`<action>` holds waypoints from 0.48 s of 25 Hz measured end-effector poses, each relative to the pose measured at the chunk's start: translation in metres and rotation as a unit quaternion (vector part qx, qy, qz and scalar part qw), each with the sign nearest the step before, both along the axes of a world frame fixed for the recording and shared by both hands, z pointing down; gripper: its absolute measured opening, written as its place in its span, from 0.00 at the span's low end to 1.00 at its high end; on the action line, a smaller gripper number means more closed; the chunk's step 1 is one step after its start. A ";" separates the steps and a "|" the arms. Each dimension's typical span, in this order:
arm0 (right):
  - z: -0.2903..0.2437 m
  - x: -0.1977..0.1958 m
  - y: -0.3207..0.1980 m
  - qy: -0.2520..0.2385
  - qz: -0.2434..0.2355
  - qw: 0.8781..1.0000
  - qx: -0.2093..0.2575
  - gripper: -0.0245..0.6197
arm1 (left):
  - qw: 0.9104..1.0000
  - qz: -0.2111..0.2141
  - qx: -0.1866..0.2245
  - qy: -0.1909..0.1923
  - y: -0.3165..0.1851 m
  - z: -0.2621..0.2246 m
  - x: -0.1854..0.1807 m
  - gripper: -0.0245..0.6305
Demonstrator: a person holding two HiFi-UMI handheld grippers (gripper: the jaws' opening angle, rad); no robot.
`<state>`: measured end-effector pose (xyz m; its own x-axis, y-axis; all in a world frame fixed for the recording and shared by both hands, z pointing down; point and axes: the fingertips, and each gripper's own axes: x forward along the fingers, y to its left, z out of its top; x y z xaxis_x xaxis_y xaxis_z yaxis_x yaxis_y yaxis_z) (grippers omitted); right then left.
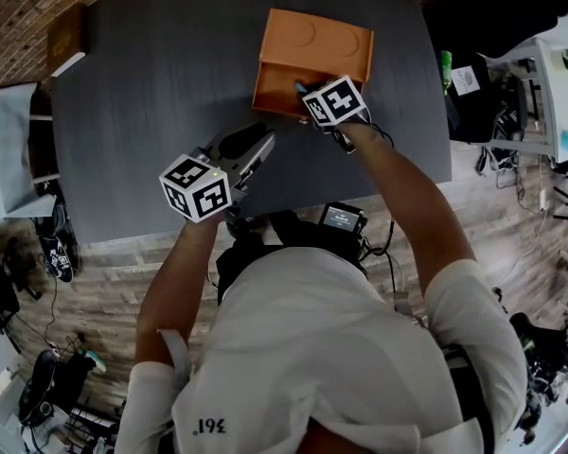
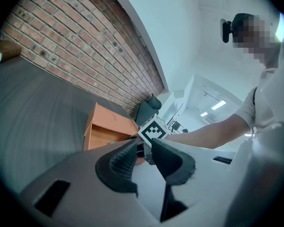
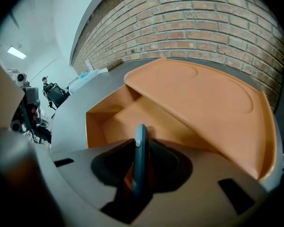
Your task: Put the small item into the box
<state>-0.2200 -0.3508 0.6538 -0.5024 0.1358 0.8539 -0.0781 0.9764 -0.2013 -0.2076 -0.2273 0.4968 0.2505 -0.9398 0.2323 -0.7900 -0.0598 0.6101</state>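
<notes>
On the dark grey table [image 1: 151,93], near its far edge, stands the orange cardboard box [image 1: 312,41], its open side turned toward the person. The right gripper [image 3: 141,150] is at that opening. Its jaws are pressed closed on the small item, a thin flat blue-grey piece [image 3: 140,135] held edge-on and upright between the pads, with a small pale stud near its top. In the right gripper view the item stands in front of the box's bare inner floor, under the slanted orange flap [image 3: 203,103]; whether its tip has crossed the front edge cannot be told. The left gripper [image 2: 144,145] hangs well back from the box over the table, its jaws drawn to a narrow gap with nothing between them. By my reading, the pick-up is done and the carry nearly finished. What is left is to push the item a little deeper into the cavity, open the jaws so that it drops onto the floor, and pull the gripper clear.
</notes>
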 end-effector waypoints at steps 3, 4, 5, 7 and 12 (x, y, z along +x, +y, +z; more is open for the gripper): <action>-0.002 0.001 -0.001 -0.002 0.005 1.000 0.004 0.20 | 1.000 0.003 0.003 0.000 0.000 -0.002 0.002 0.19; -0.003 0.001 -0.002 -0.004 0.007 1.000 0.006 0.20 | 1.000 0.004 0.003 -0.001 0.000 -0.003 0.002 0.19; -0.005 0.000 -0.004 -0.007 0.010 1.000 0.008 0.20 | 1.000 0.005 0.004 -0.001 0.000 -0.004 0.002 0.19; -0.008 0.000 -0.007 -0.012 0.018 1.000 0.011 0.20 | 1.000 0.007 0.005 0.000 0.001 -0.004 0.002 0.19; -0.012 0.002 -0.011 -0.015 0.033 0.999 0.013 0.20 | 1.000 0.010 0.009 -0.001 0.002 -0.006 0.005 0.19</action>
